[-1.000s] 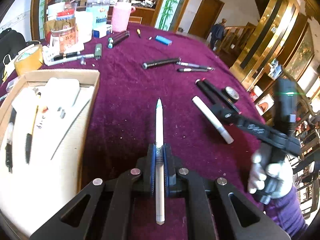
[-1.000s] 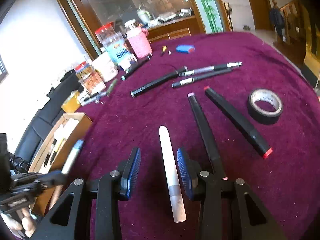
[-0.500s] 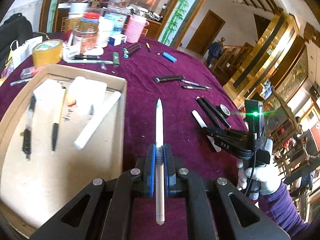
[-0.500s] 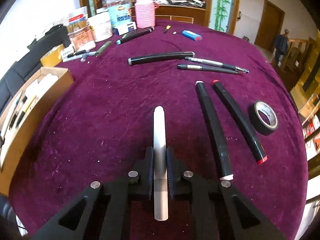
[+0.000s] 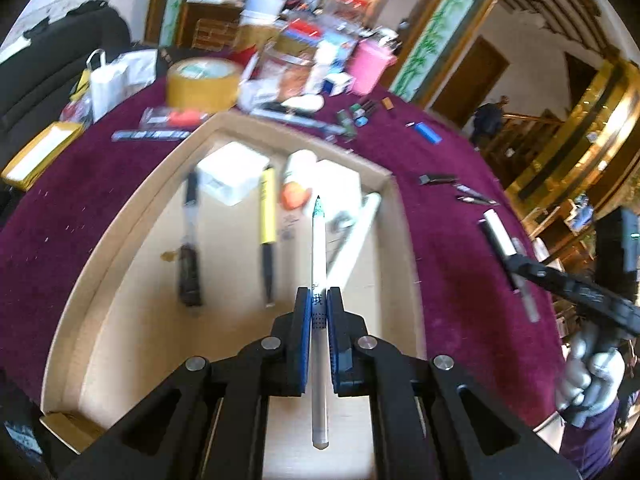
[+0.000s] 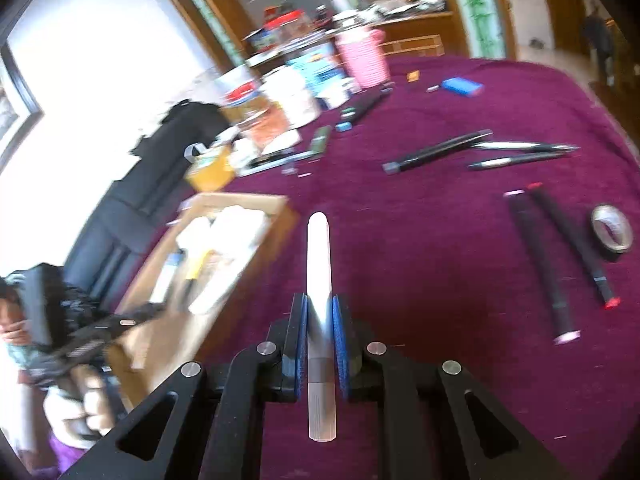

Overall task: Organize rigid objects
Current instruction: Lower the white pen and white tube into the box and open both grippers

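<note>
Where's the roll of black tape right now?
In the right wrist view, the black tape lies at the far right on the purple cloth, beside two black markers.

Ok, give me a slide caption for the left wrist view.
Left gripper holds a slim white pen over the cardboard tray of sorted pens.

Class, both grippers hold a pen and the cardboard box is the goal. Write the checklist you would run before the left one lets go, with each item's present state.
1. Left gripper shut on the slim white pen: ok.
2. Pen above the cardboard box, not the purple cloth: ok.
3. Bare box floor under the pen: not ok; a white marker lies beneath its front half.
4. Height above the floor: cannot tell.
5. Right gripper shut on the thick white marker: ok.
6. Right gripper away from the box: ok.
</note>
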### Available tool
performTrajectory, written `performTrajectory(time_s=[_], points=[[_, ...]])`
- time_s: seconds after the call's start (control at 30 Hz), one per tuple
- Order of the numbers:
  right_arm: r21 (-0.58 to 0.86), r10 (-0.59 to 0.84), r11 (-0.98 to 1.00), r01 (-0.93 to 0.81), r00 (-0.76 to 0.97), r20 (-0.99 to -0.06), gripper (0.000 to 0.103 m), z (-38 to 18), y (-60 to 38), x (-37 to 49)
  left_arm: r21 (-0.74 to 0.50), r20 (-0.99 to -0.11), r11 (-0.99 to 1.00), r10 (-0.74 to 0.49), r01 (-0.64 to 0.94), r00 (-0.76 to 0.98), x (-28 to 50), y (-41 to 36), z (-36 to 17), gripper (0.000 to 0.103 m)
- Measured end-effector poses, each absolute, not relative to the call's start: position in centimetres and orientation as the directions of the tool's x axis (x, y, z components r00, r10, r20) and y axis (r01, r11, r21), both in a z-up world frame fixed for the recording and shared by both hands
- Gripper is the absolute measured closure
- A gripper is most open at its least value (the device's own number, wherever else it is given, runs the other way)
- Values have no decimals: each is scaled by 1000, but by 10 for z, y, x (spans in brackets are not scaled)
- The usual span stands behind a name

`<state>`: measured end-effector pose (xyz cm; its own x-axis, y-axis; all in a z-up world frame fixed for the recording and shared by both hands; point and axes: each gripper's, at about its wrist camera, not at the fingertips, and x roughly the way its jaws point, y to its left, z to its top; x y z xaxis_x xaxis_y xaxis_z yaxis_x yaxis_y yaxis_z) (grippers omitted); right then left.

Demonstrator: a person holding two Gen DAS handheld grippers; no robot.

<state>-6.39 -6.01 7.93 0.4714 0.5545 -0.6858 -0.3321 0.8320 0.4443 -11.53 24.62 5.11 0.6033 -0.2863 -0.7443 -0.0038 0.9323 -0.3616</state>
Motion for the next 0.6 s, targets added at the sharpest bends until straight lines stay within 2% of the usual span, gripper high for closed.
performTrajectory(time_s=[0.27, 0.5, 0.57, 0.6], points=[[568, 680, 730, -381, 321, -659, 89, 70, 18, -63, -323, -803, 942, -222, -92, 553, -88, 280, 34, 96], [585, 674, 733, -348, 257, -692, 89, 50, 74, -52, -342, -828, 935, -254, -92, 500, -68, 288, 28, 95], [576, 660, 745, -336, 250, -708, 89, 44, 86, -47, -343, -823, 935, -254, -88, 509, -68, 288, 31, 92], [571, 652, 752, -328, 246, -717, 89, 41, 92, -45, -350, -817, 933, -259, -86, 515, -70, 289, 32, 86]])
